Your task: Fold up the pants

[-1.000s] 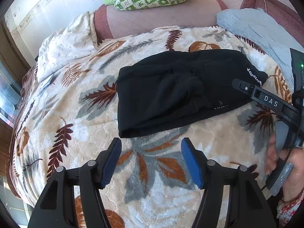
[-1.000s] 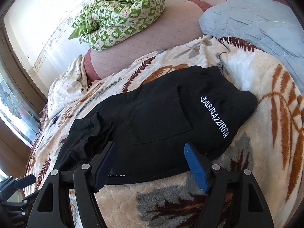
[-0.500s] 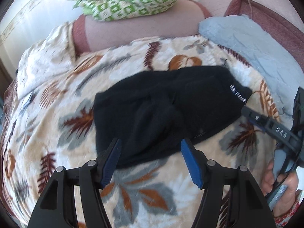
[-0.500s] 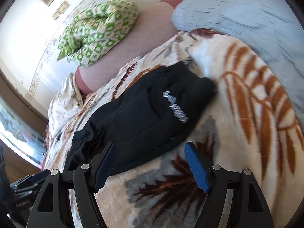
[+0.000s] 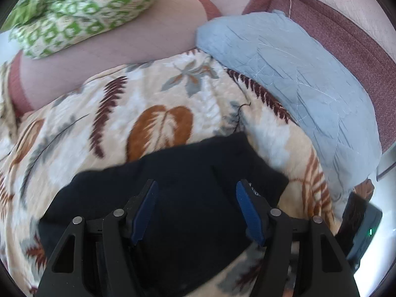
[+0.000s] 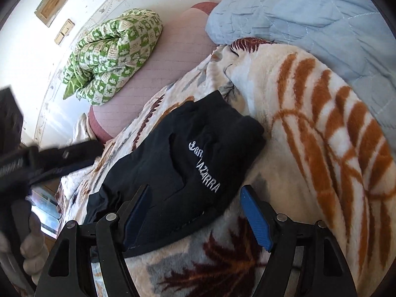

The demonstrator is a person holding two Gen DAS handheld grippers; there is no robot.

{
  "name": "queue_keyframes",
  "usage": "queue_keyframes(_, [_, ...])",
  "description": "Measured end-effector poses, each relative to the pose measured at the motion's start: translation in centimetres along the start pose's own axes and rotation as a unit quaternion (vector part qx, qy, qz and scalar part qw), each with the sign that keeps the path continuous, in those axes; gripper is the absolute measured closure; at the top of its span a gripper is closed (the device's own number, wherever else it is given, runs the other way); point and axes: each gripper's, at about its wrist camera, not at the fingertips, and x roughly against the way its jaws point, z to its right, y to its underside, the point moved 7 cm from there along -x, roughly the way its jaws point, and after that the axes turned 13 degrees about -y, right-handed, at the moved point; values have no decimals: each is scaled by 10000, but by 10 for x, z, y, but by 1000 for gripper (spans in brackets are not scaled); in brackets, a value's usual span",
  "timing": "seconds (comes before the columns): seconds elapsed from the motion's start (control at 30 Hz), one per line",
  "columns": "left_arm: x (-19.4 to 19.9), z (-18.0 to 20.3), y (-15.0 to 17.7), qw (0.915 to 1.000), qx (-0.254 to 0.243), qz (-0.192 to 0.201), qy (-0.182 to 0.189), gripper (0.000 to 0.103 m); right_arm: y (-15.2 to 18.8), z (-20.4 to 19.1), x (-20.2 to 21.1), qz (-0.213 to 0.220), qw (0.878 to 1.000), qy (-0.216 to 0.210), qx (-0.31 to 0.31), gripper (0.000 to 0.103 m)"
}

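Folded black pants (image 6: 188, 163) lie in a compact bundle on a cream fleece blanket (image 6: 309, 128) printed with brown and grey leaves, white lettering (image 6: 204, 170) showing on the top layer. In the right wrist view the bundle runs from about 8 o'clock up toward the centre of the frame. The right gripper (image 6: 195, 216) hangs over its near edge with blue pads spread apart and nothing clasped between them; whether the left pad brushes the cloth cannot be told.

In the left wrist view the pants (image 5: 173, 185) fill the lower centre, and the left gripper (image 5: 195, 209) is poised above them, its blue fingers (image 5: 144, 212) parted and gripping nothing. The cloth lies below the gap, and contact cannot be made out in the blurred frame.

A pale blue quilt (image 5: 292, 94) sits on the blanket at 2 o'clock, touching its edge. A green-and-white patterned comforter (image 5: 74, 12), rolled up, rests at 11 o'clock on a pink quilted mattress (image 5: 153, 39). At 9 o'clock in the right wrist view, the dark body of the left gripper is seen blurred, with a person's fingers (image 6: 32, 247) below it.
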Motion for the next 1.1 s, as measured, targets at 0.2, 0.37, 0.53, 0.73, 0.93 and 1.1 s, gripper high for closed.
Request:
queue_keyframes(0.2, [-52,21,-27,9981,86,-469,392,38,-1,0,-4,-33,10000,21,-21,24])
queue_keyframes(0.37, [-87,36,-38,9967,-115,-704,382,38,-8,-2,-14,-86,9999,-144,-33,14])
queue_keyframes(0.53, [-110,60,-48,9927,-516,-930,574,37,-15,1,-17,70,9993,-321,-159,14])
queue_keyframes(0.73, [-123,92,-38,9814,-1529,-1086,409,36,-17,2,-19,79,9989,-415,-178,15])
queue_keyframes(0.93, [-106,89,-30,9771,-2015,-684,-21,75,-19,11,-12,130,9986,-381,-334,35])
queue_keyframes(1.1, [-81,73,-30,9846,-1698,-416,89,83,-20,26,-5,209,9947,-595,-815,71])
